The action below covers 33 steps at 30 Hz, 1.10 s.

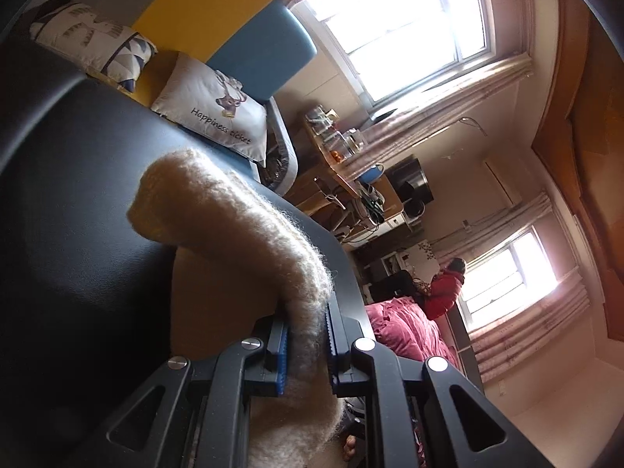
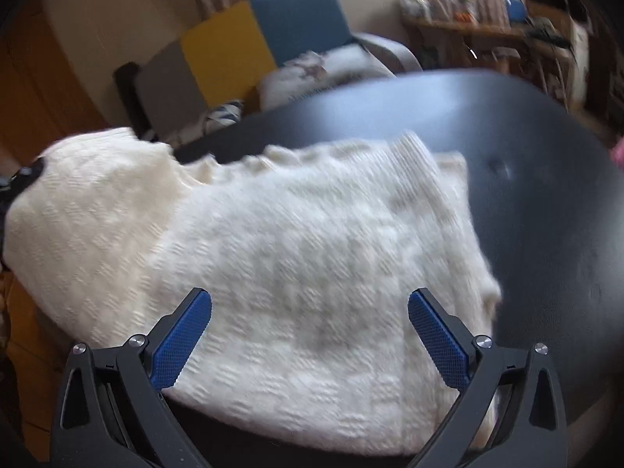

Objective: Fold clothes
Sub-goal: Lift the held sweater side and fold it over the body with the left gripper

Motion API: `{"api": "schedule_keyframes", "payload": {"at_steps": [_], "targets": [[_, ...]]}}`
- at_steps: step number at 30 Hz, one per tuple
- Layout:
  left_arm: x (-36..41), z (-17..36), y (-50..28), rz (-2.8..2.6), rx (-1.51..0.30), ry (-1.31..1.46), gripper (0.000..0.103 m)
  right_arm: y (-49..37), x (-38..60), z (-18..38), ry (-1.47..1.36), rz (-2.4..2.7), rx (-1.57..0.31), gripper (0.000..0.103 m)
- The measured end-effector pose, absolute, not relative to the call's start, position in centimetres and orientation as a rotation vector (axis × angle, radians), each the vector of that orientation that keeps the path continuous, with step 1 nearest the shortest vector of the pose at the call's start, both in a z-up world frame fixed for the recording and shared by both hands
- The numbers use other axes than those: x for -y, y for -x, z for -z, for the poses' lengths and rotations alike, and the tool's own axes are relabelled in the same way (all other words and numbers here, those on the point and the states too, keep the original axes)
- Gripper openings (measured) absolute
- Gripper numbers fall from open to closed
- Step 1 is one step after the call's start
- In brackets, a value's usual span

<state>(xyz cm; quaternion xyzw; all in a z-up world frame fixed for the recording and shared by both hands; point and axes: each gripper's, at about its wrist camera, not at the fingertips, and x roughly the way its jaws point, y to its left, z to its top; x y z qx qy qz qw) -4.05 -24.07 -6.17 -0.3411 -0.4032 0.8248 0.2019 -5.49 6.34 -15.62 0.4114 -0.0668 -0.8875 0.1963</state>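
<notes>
A cream knitted sweater [image 2: 273, 241] lies spread over a dark round table [image 2: 526, 195]. Its left part is lifted off the tabletop toward the frame's left edge. My right gripper [image 2: 310, 304] hovers open above the sweater's near part, blue pads [image 2: 181, 339] wide apart with nothing between them. In the left wrist view my left gripper [image 1: 306, 335] is shut on a fuzzy fold of the sweater [image 1: 241, 226], which arches up from the blue pads [image 1: 281, 355] over the table [image 1: 78, 214]. This view is rolled far to one side.
Beyond the table stands a sofa with blue and yellow back panels [image 2: 273, 35] and printed cushions [image 1: 210, 109]. A cluttered wooden desk [image 2: 487, 27] stands at the back right. A red quilt [image 1: 405, 331] and bright windows [image 1: 401, 27] show in the left wrist view.
</notes>
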Motion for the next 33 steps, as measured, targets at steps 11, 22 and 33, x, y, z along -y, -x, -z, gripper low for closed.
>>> {"api": "schedule_keyframes", "payload": {"at_steps": [11,22,33], "targets": [[30.4,9.6,0.3,-2.386,1.207,1.002,0.014,8.1,4.7,14.5,-1.047,2.301,-0.122,0.083],[32.5,12.1,0.9,-2.359,1.274,1.017,0.014,11.1,8.9,16.5,-1.089,1.997,-0.525,0.067],[28.2,8.6,2.4,-2.357,1.060,0.989,0.014,10.5,7.5,18.4,-1.075,1.953,-0.573,0.073]]}}
